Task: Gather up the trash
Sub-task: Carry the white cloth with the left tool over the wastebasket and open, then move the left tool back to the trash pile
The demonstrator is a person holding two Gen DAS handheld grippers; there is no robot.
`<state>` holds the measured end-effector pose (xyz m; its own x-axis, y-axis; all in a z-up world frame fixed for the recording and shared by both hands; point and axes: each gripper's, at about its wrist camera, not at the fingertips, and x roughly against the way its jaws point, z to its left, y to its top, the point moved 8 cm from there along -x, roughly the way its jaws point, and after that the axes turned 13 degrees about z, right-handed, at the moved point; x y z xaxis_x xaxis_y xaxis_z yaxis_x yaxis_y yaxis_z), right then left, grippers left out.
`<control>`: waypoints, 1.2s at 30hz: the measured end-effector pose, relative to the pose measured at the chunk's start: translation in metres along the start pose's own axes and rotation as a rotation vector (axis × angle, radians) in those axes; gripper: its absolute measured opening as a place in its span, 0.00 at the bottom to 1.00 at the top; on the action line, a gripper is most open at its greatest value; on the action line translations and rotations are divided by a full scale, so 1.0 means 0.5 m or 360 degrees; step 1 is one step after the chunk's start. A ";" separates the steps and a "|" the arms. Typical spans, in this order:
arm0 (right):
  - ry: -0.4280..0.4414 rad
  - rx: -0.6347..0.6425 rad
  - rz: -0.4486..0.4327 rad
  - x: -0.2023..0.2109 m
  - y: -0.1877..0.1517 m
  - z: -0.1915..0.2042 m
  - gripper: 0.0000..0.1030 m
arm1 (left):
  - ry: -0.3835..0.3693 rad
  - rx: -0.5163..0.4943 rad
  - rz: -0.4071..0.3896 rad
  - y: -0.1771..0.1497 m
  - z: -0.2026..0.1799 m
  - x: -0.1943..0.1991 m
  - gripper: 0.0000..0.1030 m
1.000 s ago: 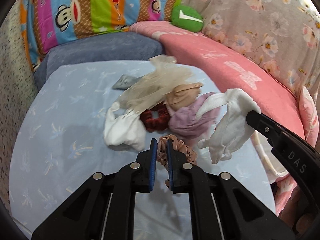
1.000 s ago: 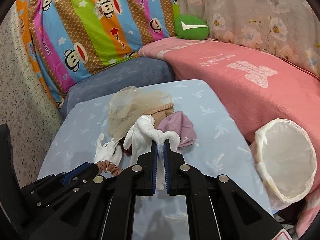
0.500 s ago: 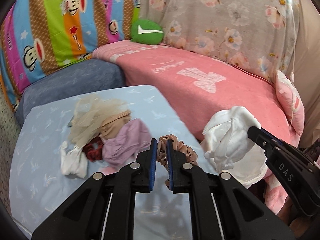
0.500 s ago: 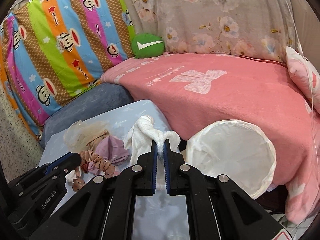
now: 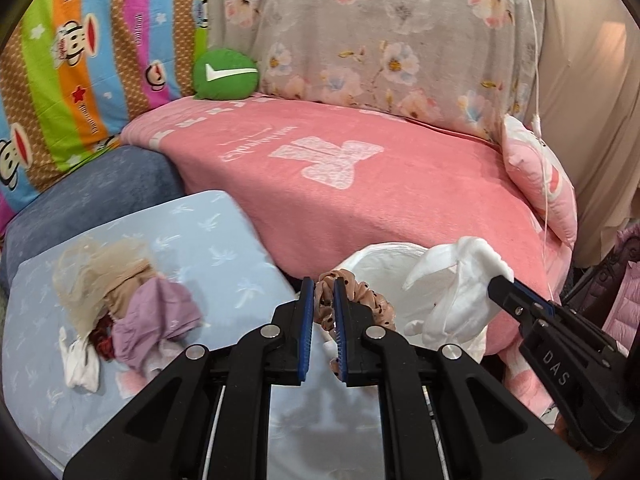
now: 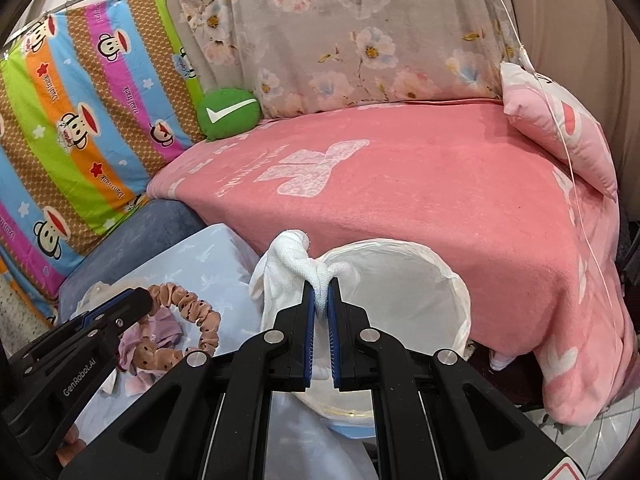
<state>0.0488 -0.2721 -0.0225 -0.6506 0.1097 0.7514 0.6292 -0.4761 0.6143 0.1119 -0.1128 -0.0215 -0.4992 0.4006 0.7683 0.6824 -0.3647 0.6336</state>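
My left gripper [image 5: 321, 286] is shut on a brown dotted scrunchie [image 5: 362, 298] and holds it in the air at the rim of a white-lined bin [image 5: 380, 258]. My right gripper [image 6: 320, 290] is shut on a white cloth [image 6: 286, 264] and holds it over the left rim of the same bin [image 6: 400, 292]. The right gripper also shows in the left wrist view [image 5: 500, 282] with the cloth [image 5: 456, 292] hanging from it. The scrunchie [image 6: 192, 308] and the left gripper [image 6: 140, 300] show at the left of the right wrist view.
A pile of cloth scraps [image 5: 120, 296] lies on the light blue cushion [image 5: 208, 248] at the left. A pink blanket [image 6: 400, 184] covers the bed behind the bin. A green round pillow [image 5: 225, 75] and a pink pillow [image 6: 560, 120] lie on the bed.
Both grippers have swung right, away from the pile and toward the bin, each carrying its item. The bin now lies right below the fingertips.
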 end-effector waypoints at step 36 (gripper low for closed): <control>-0.0056 0.0015 0.0032 -0.044 -0.012 0.002 0.27 | 0.0053 0.0058 0.0061 0.018 0.007 -0.048 0.58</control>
<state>0.0596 -0.2706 -0.0424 -0.6226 0.1309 0.7715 0.6461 -0.4703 0.6012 0.1318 -0.1226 -0.0345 -0.4894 0.3585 0.7950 0.7201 -0.3481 0.6003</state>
